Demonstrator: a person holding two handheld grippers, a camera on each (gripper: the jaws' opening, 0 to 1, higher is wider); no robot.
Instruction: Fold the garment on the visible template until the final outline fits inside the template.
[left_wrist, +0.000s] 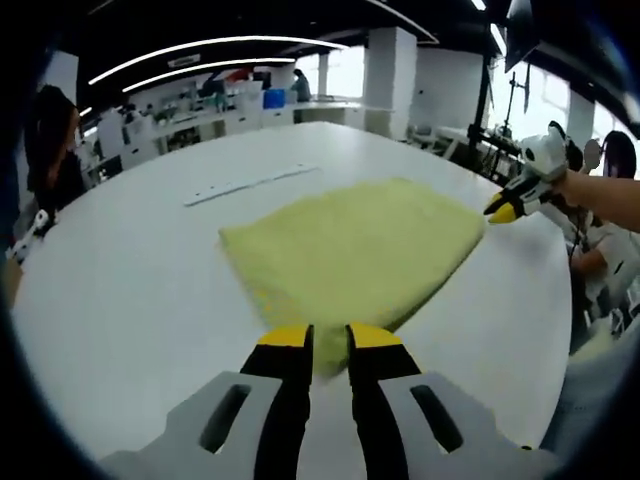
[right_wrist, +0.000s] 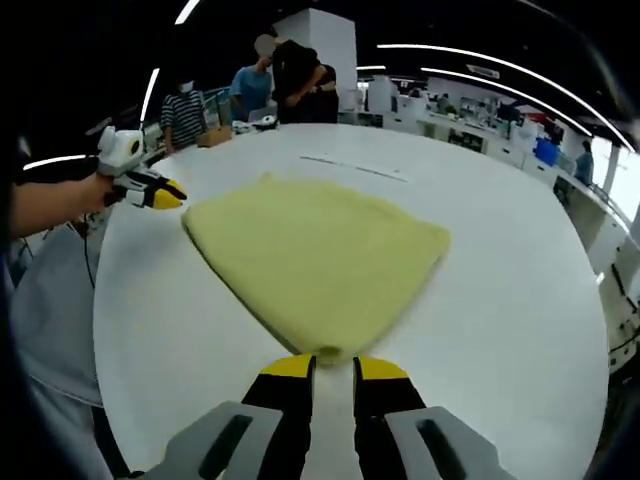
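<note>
Gripping opposite corners of a pale yellow garment (left_wrist: 355, 250), two hand-held grippers face each other across a round white table (left_wrist: 120, 290). In the left gripper view, the left gripper (left_wrist: 330, 342) rises from the bottom edge, its yellow-tipped black jaws drawn narrow with the garment's near corner lying at their tips; the cloth seems pinched there, though the contact itself is partly hidden. In the right gripper view, the right gripper (right_wrist: 335, 364) is set the same way, jaws narrow, a rounded corner of the garment sitting just between the yellow tips.

Each gripper also appears in the other's view, at the garment's far corner: the right one at the far right end of the cloth in the left gripper view, the left one just off the cloth's upper left corner in the right gripper view, each held by a bare forearm (right_wrist: 50, 205).

The garment lies flat near the table's middle as a fan-like shape, apparently already folded. Holding two opposite corners likely allows the cloth to be lifted and folded again evenly.

Beyond the garment, a thin pale strip (left_wrist: 250, 184) lies on the table; whether it belongs to the template cannot be told. Several people (right_wrist: 290, 80) stand past the table's far side. No writing or brand is readable.
</note>
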